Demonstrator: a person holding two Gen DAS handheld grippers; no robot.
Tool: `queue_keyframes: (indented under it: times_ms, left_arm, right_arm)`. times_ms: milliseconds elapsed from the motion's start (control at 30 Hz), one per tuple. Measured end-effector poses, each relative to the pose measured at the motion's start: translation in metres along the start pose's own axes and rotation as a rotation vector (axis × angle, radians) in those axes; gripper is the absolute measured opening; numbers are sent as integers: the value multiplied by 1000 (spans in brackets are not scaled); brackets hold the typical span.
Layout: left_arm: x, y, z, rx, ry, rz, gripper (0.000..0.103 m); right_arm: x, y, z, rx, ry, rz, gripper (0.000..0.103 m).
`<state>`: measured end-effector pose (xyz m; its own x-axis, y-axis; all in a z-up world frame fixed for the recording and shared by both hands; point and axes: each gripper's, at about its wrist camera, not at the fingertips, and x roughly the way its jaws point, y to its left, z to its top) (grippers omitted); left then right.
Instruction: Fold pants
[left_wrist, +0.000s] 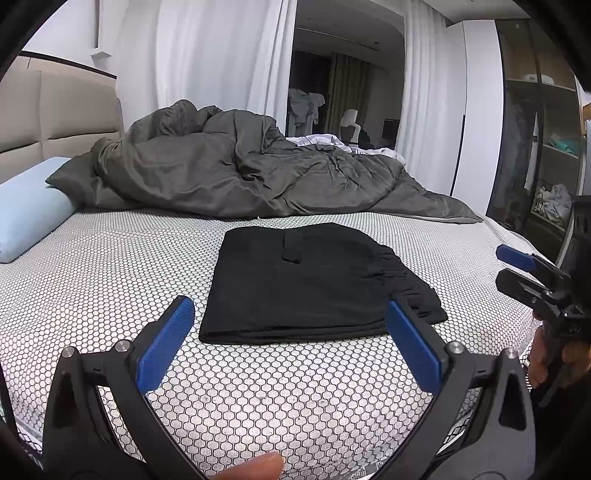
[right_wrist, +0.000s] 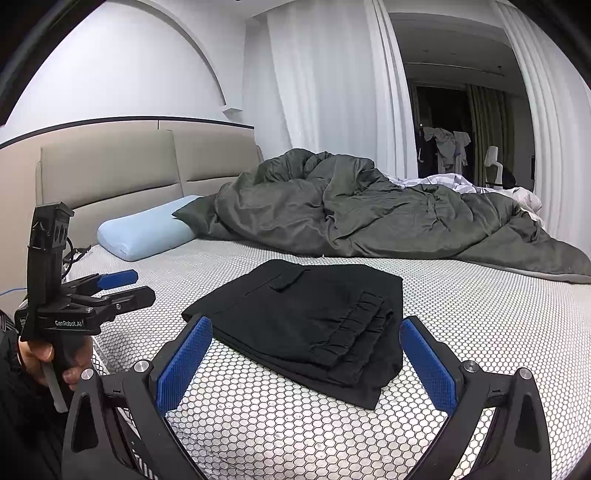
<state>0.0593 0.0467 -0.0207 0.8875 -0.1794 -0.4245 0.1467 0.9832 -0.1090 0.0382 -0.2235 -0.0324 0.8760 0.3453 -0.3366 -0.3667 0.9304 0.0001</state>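
Though folded, pants (left_wrist: 310, 284) beyond left claw (left_wrist: 290, 314)

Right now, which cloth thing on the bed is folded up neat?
The black pants, lying flat in a tidy stack near both open grippers. The grey duvet behind them is bunched up, and the white sheet is crumpled.

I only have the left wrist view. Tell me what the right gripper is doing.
Observer: The right gripper is wide open and empty, with the folded black pants just ahead of it.
Operator: Report the pants edge facing it.
Observer: The gathered elastic edge faces it, its layers stacked one on another.
Operator: Now check my left gripper from outside.
Observer: The left gripper is open and clear of the pants, its handle held in a hand.
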Motion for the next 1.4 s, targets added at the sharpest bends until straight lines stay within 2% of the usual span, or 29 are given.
queue_keyframes:
  times_ms: [1400]
  left_arm:
    - [7,4,-1,30,3,-3,103]
  right_arm:
    - [0,10,-1,-21,6,-13,103]
